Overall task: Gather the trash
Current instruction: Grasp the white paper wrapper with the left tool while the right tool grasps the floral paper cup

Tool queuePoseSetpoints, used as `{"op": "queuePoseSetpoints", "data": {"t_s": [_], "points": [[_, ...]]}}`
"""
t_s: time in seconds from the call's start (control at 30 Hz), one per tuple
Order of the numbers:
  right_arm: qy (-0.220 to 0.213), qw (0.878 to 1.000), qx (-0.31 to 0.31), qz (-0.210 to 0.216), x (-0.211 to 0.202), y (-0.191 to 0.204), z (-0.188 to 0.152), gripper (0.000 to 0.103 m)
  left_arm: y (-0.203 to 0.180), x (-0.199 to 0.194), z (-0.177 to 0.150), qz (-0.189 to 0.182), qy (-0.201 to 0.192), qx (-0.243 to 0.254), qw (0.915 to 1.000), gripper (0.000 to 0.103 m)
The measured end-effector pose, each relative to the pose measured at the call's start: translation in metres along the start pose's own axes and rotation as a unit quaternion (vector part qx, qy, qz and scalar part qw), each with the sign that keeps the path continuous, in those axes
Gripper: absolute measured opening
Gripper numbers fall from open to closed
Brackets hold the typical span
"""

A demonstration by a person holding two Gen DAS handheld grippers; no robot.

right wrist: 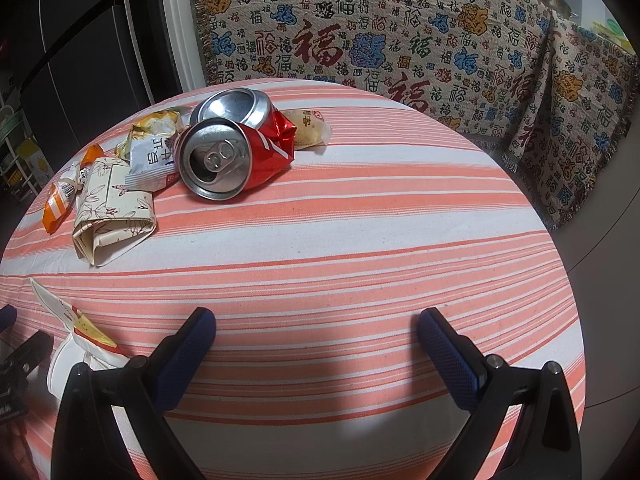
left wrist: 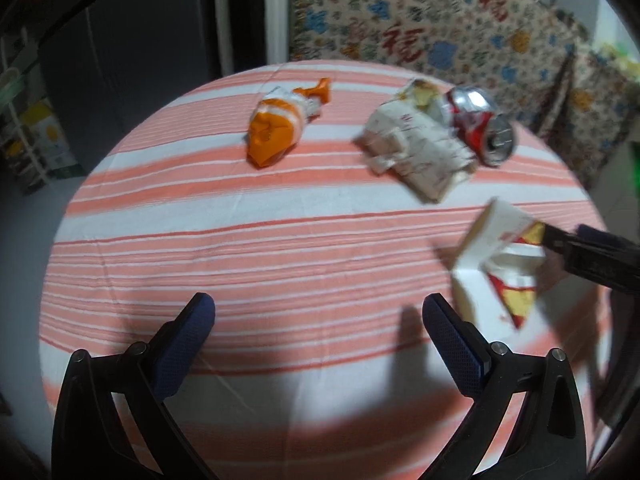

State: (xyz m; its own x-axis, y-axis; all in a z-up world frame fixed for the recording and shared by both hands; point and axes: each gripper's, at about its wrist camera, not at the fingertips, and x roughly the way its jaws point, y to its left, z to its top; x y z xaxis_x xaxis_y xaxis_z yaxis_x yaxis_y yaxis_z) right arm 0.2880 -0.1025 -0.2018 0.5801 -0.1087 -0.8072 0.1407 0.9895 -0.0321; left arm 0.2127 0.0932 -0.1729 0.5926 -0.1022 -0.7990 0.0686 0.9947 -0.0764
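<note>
Trash lies on a round table with a pink-and-white striped cloth (left wrist: 280, 220). There is an orange wrapper (left wrist: 276, 128) (right wrist: 60, 200), a folded printed paper (left wrist: 416, 148) (right wrist: 112, 208), a crushed red can (left wrist: 476, 120) (right wrist: 236, 156), white snack packets (right wrist: 154, 152) and a small pale packet (right wrist: 308, 128) behind the can. A white packet with red and yellow print (left wrist: 496, 256) (right wrist: 80, 332) sits just outside the right gripper's left finger. My left gripper (left wrist: 319, 306) is open over bare cloth. My right gripper (right wrist: 318, 320) is open with nothing between its fingers.
A patterned blanket (right wrist: 400, 40) covers the sofa behind the table. A dark cabinet (left wrist: 140, 60) and a shelf with boxes (left wrist: 36, 140) stand at the left. Bare cloth (right wrist: 360, 240) stretches across the table's near and right parts.
</note>
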Motion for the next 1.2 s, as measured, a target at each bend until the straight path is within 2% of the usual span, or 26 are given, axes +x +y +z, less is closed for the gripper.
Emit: {"op": "queuePoseSetpoints", "data": {"t_s": [0.13, 0.27, 0.47, 0.53, 0.6, 0.63, 0.7, 0.73, 0.77, 0.8, 0.93, 1.1, 1.2], "points": [[0.0, 1.0, 0.0, 0.0, 0.0, -0.001, 0.0, 0.103, -0.01, -0.008, 0.01, -0.075, -0.004, 0.044, 0.9962, 0.102], [0.0, 1.0, 0.0, 0.0, 0.0, 0.001, 0.0, 0.103, -0.026, -0.001, 0.028, -0.137, 0.001, 0.087, 0.9868, 0.102], [0.006, 1.0, -0.015, 0.012, 0.001, -0.009, 0.002, 0.103, -0.052, 0.023, 0.041, -0.179, 0.016, 0.142, 0.9734, 0.101], [0.014, 0.999, -0.025, 0.017, -0.005, -0.019, -0.003, 0.103, -0.062, 0.029, 0.042, -0.192, 0.018, 0.167, 0.967, 0.098], [0.022, 0.999, -0.024, 0.022, -0.01, -0.035, -0.011, 0.103, -0.07, 0.032, 0.041, -0.202, 0.023, 0.181, 0.9622, 0.089], [0.025, 0.999, -0.029, 0.02, -0.011, -0.042, -0.014, 0.103, -0.075, 0.036, 0.041, -0.205, 0.027, 0.189, 0.96, 0.081], [0.019, 0.999, -0.041, 0.026, -0.014, -0.048, -0.019, 0.103, -0.078, 0.035, 0.04, -0.204, 0.02, 0.196, 0.959, 0.073], [0.014, 0.998, -0.046, 0.029, -0.015, -0.05, -0.021, 0.103, -0.078, 0.034, 0.04, -0.211, 0.021, 0.196, 0.9574, 0.059], [0.008, 0.998, -0.051, 0.032, -0.016, -0.051, -0.024, 0.103, -0.078, 0.033, 0.04, -0.216, 0.022, 0.195, 0.9564, 0.039], [0.004, 0.998, -0.054, 0.033, -0.017, -0.049, -0.024, 0.103, -0.076, 0.032, 0.039, -0.218, 0.025, 0.194, 0.9562, 0.039], [0.002, 0.997, -0.063, 0.043, -0.017, -0.048, -0.023, 0.103, -0.059, 0.017, 0.028, -0.189, 0.004, 0.167, 0.9676, 0.036], [0.002, 0.997, -0.065, 0.039, -0.02, -0.042, -0.024, 0.103, -0.004, -0.012, 0.015, -0.11, -0.02, 0.044, 0.9928, 0.035], [0.005, 0.989, -0.112, 0.1, -0.02, -0.005, -0.023, 0.103, 0.029, -0.019, 0.004, -0.048, -0.024, -0.011, 0.9985, 0.035]]}}
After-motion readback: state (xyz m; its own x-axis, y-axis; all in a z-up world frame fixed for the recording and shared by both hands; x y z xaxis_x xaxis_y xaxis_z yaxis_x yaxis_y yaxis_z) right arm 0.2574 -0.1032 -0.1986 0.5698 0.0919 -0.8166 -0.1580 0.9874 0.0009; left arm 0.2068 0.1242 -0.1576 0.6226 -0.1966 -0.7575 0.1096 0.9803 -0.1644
